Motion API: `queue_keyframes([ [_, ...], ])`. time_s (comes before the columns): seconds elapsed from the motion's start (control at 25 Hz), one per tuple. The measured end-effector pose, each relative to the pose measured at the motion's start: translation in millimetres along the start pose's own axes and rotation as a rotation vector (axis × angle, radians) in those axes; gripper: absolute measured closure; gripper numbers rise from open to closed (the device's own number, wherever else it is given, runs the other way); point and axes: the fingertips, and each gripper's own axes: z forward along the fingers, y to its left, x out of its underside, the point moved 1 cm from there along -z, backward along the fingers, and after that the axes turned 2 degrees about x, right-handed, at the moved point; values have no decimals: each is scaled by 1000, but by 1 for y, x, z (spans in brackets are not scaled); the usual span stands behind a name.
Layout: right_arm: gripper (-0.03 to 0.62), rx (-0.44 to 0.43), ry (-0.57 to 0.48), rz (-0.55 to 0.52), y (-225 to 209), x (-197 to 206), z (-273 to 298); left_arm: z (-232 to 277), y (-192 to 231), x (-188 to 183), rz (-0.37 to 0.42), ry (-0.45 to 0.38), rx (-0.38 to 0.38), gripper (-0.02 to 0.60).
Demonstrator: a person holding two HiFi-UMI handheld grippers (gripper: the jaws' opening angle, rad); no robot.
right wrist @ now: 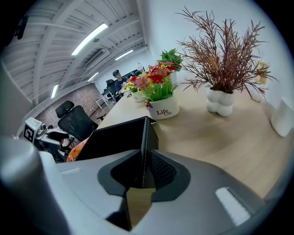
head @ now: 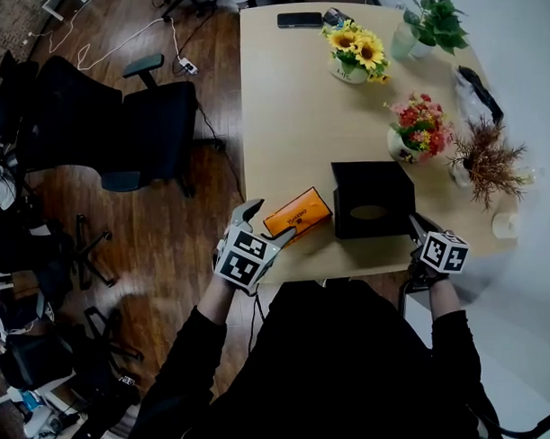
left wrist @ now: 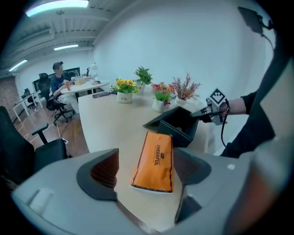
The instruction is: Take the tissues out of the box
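Looking down through the head view, I had the orange tissue pack lying flat on the desk in the lower middle of the frame, just left of the black box and apart from it. The left claw hung at the pack's lower-left end, and the right claw sat at the box's lower-right corner. I could not tell from here whether anything was left inside the box.

In the left gripper view, the left claw stood wide. The pack lay between the two pads in the centre of the frame, with desk showing on either side and neither pad pressing on it. I judged the pack as set down and the step as getting that claw clear. To do that well, I would leave the jaws spread and draw back along the pack's length, not across it, so a pad could not drag the soft wrapper toward the desk's near edge.

In the right gripper view, the right claw was pinched narrow on the thin wall of the box at lower centre. I would hold that grip steady so the light box could not skid.
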Motion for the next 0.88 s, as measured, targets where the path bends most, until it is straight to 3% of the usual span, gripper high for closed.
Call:
queue_keyframes([
  [0.4,525,-3,33,-42,-1,1,1,-53,-23,-43,113,-172,-115,228],
  [0.6,551,37,-52,-108,13,-30,-27,-61,-37,-48,152,-200,-127,256],
  [0.88,558,-92,-198,-199,93,-85,-56,-65,-46,-47,83,-248,-90,293],
])
